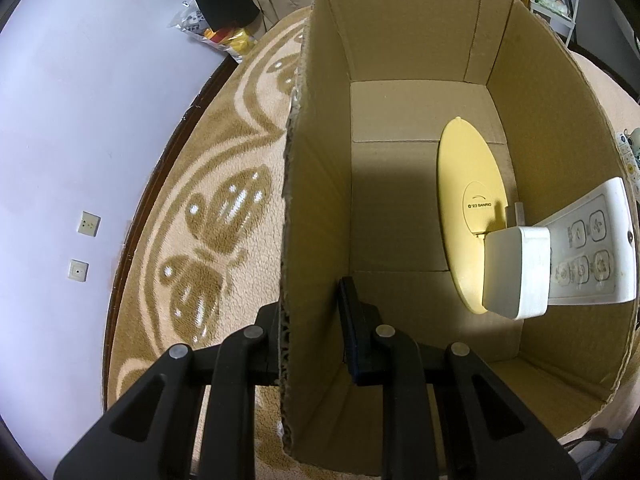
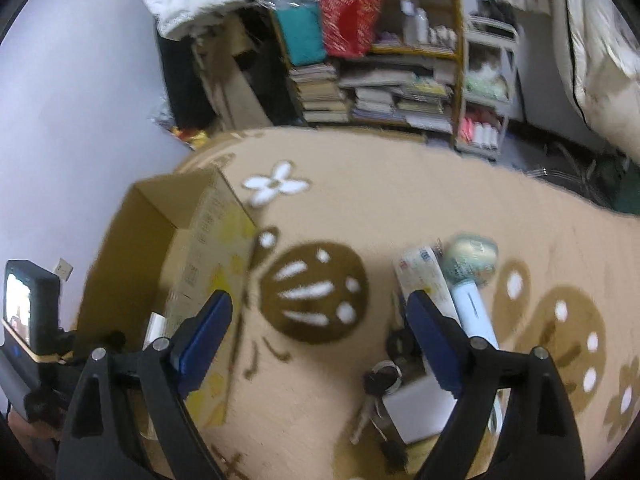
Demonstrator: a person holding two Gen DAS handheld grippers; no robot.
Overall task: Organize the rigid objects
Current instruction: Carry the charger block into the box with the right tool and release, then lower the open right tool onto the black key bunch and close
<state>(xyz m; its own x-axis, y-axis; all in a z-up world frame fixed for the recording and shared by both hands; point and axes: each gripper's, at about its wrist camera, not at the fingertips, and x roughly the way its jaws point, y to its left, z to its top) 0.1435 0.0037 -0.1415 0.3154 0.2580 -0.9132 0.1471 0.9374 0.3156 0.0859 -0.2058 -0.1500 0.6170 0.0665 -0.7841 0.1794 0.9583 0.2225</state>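
Underneath everything, a beige rug [image 2: 400, 208] with brown butterfly motifs is covering the floor. On it an open cardboard box [image 1: 316, 184] is standing, holding a yellow Sanrio disc [image 1: 468, 200], a white remote control [image 1: 592, 248] and a white adapter block [image 1: 516, 272] against its right wall. The left gripper [image 1: 312, 320] is straddling the box's left wall, jaws closing on the cardboard. The right gripper [image 2: 320, 320] is hovering wide and empty above the rug, near a handheld fan [image 2: 472, 276] and keys [image 2: 376, 384].
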